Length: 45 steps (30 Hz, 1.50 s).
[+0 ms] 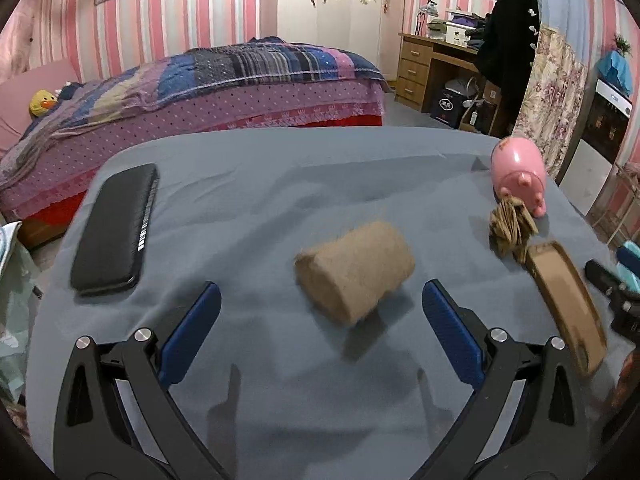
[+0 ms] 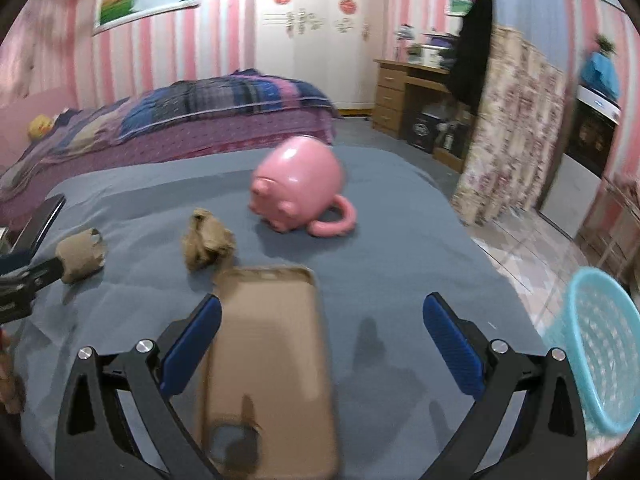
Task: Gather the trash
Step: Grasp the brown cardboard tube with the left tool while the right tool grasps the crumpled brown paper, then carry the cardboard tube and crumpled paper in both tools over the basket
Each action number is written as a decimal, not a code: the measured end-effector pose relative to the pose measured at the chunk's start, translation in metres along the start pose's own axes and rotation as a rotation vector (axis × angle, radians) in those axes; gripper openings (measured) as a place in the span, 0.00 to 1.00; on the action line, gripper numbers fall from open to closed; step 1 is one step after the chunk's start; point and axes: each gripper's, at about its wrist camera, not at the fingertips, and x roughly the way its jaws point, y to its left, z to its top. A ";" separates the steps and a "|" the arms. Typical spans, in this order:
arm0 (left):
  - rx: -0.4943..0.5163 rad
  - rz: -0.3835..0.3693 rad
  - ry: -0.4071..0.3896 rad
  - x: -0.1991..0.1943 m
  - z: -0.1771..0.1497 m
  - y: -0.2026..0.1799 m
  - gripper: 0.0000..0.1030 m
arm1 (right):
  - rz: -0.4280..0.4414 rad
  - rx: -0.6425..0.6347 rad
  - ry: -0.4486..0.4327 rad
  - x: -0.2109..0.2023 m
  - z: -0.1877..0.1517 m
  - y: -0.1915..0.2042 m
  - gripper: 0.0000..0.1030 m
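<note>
A cardboard tube [image 1: 355, 271] lies on the grey-covered desk [image 1: 280, 168], just ahead of the left gripper [image 1: 321, 332] and centred between its blue fingers [image 1: 192, 332], which stand wide apart and hold nothing. The tube's long axis runs slantwise, from near left to far right, so the fingers would likely close across its ends rather than its sides unless the wrist turns. The left hand is plainly the nearer to it; in the right view the tube sits well off to the left.

The right gripper [image 2: 322, 336], equally wide open and empty, hovers over a tan phone case [image 2: 268, 360] that lies lengthwise, close to its left finger. A crumpled paper wad [image 2: 206, 244] rests just beyond the case, near a tipped pink pig mug [image 2: 298, 188]. A blue basket [image 2: 596, 356], probably the bin, stands off the desk's right edge. A black phone [image 1: 114, 232] lies far left.
</note>
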 end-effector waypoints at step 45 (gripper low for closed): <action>0.093 -0.126 -0.088 -0.053 0.010 -0.108 0.56 | -0.069 0.062 -0.040 -0.093 -0.027 -0.092 0.43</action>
